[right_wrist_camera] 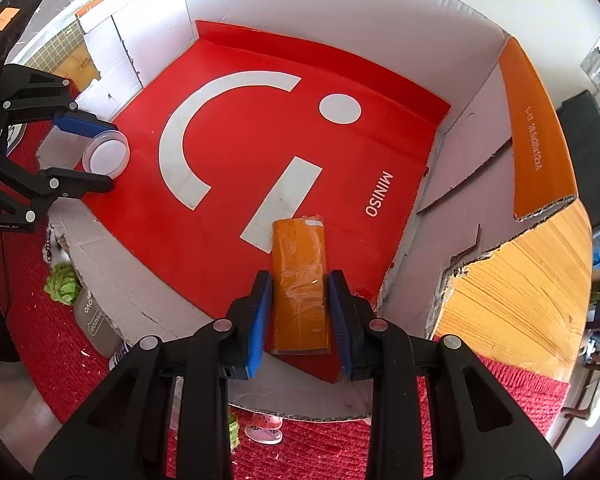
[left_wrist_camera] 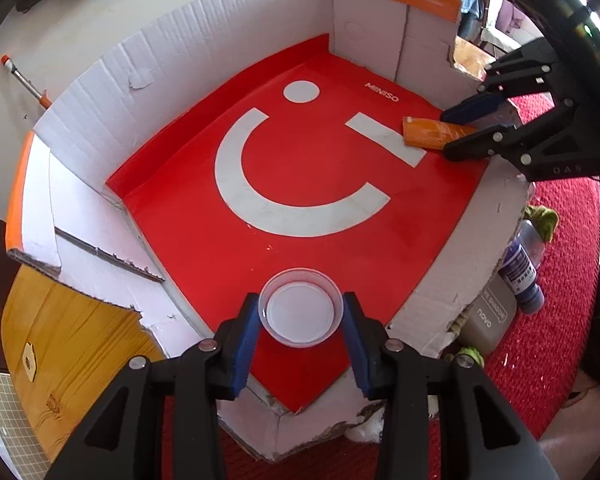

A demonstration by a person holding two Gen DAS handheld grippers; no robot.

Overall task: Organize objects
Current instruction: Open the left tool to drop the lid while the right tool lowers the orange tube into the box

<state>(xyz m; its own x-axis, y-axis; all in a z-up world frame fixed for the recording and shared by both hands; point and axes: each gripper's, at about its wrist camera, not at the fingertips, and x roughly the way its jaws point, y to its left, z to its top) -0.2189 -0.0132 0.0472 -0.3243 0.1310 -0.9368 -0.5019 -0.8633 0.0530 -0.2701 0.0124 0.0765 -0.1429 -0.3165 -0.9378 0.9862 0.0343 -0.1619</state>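
Fingers (left_wrist_camera: 350, 332) of our left gripper (left_wrist_camera: 301, 340) clamp the round clear plastic dish (left_wrist_camera: 301, 312); right gripper (right_wrist_camera: 300, 312) pinches the flat orange wrapped packet (right_wrist_camera: 299, 284). We should lower both flat onto the red box floor (left_wrist_camera: 300, 256) before releasing.

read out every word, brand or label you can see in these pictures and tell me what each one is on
"MINISO": white print on the red liner of the cardboard box.
"novo" and "SHADOW" (start cut off): grey case outside the box.
"DAS": right gripper body.
"GenRobot.AI": left gripper body.
Too blurred to read: orange flap print, blue bottle label.
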